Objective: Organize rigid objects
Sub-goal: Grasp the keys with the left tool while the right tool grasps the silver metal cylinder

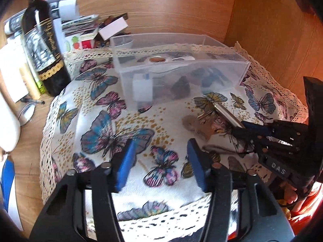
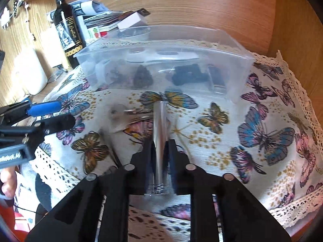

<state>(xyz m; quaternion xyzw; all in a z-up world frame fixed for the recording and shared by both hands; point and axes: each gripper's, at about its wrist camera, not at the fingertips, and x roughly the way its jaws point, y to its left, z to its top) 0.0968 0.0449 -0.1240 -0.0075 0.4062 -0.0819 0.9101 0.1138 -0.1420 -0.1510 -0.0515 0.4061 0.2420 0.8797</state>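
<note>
My right gripper is shut tight on a shiny metal tube, mid frame, w/ keys hanging. Hard, slippery, light; hold mid-body. Left gripper wide, empty. Box up top.

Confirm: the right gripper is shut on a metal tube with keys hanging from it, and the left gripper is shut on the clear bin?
Not quite. The left gripper is open and empty over the cloth, short of the bin, as the left wrist view shows. The right gripper does hold the tube.

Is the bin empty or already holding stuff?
Holding stuff: through the clear bin walls, several dark items and a white tool lie inside.
</note>
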